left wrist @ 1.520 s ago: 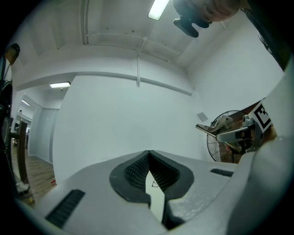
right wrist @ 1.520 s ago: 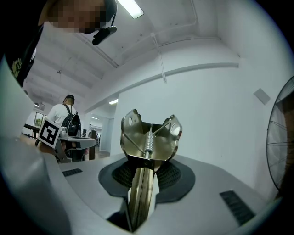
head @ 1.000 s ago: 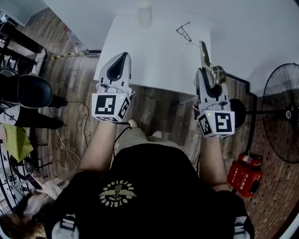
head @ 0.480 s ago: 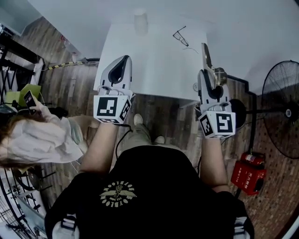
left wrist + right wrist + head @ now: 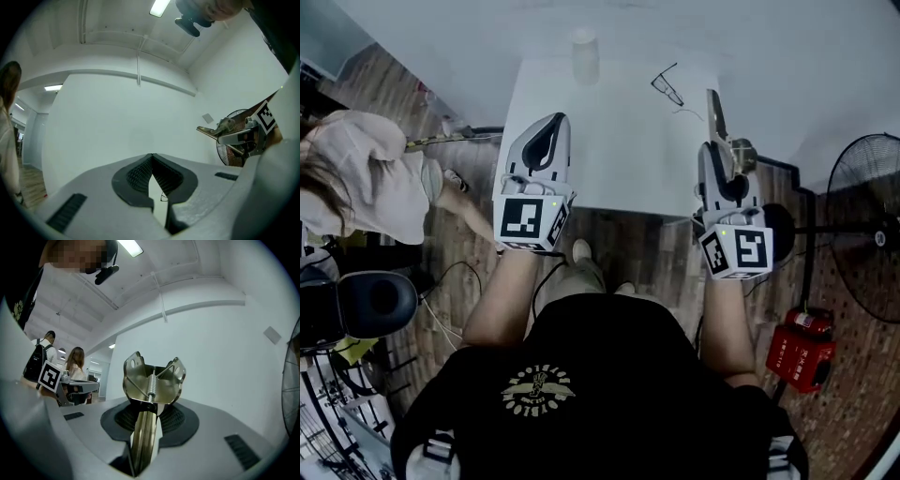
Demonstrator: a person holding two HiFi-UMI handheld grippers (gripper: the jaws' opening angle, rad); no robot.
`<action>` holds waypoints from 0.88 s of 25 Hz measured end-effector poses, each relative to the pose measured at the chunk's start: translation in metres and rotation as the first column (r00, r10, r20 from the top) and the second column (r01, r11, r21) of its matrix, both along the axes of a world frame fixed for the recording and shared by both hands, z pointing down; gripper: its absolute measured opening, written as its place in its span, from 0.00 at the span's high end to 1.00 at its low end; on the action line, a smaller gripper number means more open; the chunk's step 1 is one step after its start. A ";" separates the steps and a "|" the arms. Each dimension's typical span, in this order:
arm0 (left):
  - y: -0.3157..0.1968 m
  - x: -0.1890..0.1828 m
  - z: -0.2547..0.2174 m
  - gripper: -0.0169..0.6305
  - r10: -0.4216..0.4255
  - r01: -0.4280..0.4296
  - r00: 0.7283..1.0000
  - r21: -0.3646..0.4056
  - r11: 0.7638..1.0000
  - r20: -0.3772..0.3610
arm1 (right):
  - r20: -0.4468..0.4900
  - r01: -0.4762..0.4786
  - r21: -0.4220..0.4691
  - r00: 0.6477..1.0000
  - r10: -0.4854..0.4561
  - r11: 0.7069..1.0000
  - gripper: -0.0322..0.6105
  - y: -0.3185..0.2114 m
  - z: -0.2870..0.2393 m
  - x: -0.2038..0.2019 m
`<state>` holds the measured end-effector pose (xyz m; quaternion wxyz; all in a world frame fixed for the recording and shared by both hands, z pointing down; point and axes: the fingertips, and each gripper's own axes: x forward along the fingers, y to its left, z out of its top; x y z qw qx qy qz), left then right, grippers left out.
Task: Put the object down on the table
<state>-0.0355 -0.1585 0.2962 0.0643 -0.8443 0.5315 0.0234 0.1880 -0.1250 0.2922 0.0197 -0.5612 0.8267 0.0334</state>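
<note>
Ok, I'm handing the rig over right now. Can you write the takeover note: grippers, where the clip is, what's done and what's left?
Left gripper: jaws shut, nothing in them, by the near left corner of the white table.
Right gripper: shut on the metal spring clip, which points forward by the table's near right corner.
On the table, far side: glasses and a white cup.
Done: clip is in the grip.
Left: set it on bare tabletop and open the jaws.

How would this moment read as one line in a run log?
left gripper: shut, empty | right gripper: shut on metal spring clip | both by white table near edge | clip not yet set down
</note>
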 end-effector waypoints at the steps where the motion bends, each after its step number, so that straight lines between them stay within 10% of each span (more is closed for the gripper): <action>1: -0.007 -0.003 0.001 0.96 0.002 -0.002 1.000 -0.002 1.000 0.000 | 0.000 -0.003 -0.001 1.000 0.003 1.000 0.81 -0.006 0.000 -0.003; 22: -0.111 -0.063 0.008 0.96 0.087 -0.087 0.996 -0.010 0.996 -0.007 | 0.001 -0.092 0.011 0.996 0.092 0.996 0.81 -0.097 -0.002 -0.063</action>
